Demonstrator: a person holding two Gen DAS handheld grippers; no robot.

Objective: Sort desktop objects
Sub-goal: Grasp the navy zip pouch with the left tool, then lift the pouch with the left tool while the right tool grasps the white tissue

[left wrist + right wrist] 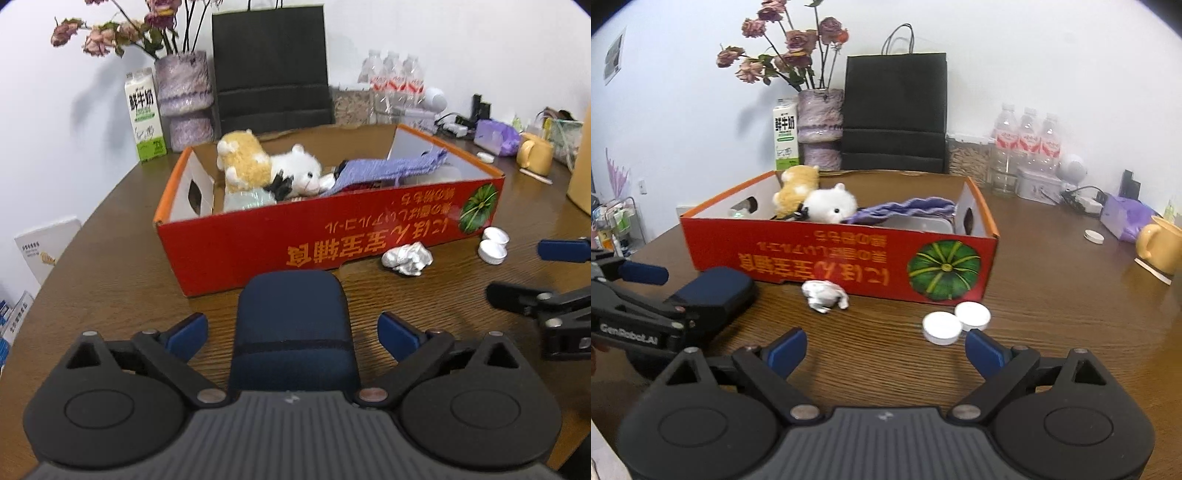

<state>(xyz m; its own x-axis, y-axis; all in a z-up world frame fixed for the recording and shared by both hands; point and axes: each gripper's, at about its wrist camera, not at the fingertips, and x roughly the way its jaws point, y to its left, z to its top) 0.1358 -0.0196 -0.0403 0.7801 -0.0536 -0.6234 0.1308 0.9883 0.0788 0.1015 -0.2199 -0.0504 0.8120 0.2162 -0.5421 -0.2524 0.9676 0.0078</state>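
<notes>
Dark blue padded case [293, 325] sits between the wide-open left gripper [291, 332], near the red cardboard box [332, 236]; close squarely on its sides. Right gripper [884, 350] gapes empty beside two white caps [955, 322].

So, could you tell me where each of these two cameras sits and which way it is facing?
Left wrist: on the left gripper, angled down at the red box; a dark blue case lies between its open fingers, right gripper at the frame's right.
Right wrist: on the right gripper, facing the same box, two white lids just ahead; left gripper at left.
Shared: box, plush toys, crumpled foil, lids, case.
</notes>
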